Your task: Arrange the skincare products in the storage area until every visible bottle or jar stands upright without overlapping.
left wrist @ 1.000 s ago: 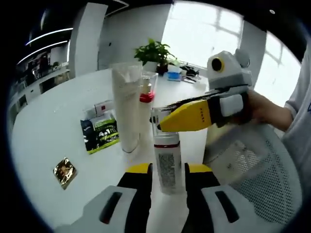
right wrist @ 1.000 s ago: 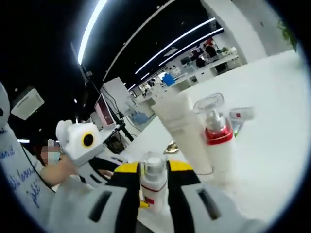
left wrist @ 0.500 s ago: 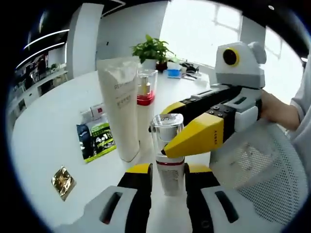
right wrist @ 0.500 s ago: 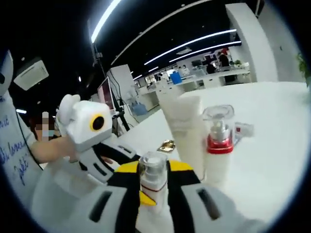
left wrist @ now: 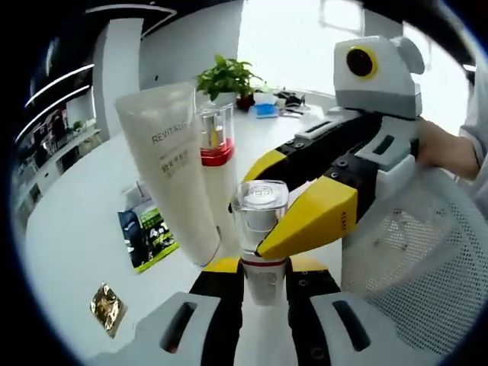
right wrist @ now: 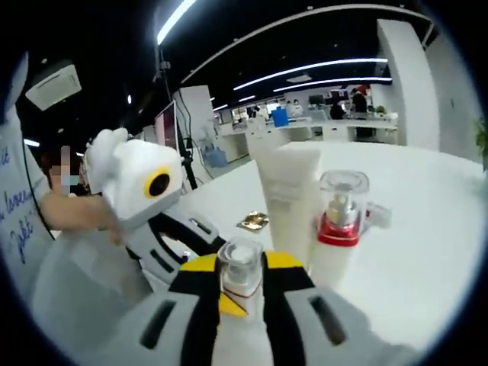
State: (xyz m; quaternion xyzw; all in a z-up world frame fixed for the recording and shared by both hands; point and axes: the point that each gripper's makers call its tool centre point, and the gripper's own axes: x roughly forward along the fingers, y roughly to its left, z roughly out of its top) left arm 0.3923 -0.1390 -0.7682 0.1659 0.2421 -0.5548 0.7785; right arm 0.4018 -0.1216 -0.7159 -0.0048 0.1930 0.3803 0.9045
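A small white bottle (left wrist: 264,280) with a red band and a clear cap (left wrist: 261,204) stands upright between my left gripper's (left wrist: 263,267) jaws, which are shut on its body. My right gripper (left wrist: 256,215) comes in from the right, its yellow jaws closed on the cap. In the right gripper view that cap (right wrist: 240,263) sits pinched in my right gripper (right wrist: 241,268), with the left gripper (right wrist: 203,244) reaching in from the left. Just behind stand a white tube (left wrist: 171,171) (right wrist: 290,197) and a red-collared pump bottle (left wrist: 216,145) (right wrist: 340,221), both upright.
A white mesh basket (left wrist: 415,252) sits at the right, behind the right gripper. A green sachet (left wrist: 149,238) and a gold sachet (left wrist: 107,309) (right wrist: 253,222) lie flat on the white table (left wrist: 76,221). A potted plant (left wrist: 226,78) stands at the far edge. A person's hand (left wrist: 450,149) holds the right gripper.
Both views have drawn nearer to the tube and pump bottle, which look larger. The small bottle's clear cap, hidden behind the right jaw a second ago, now shows between the jaws.
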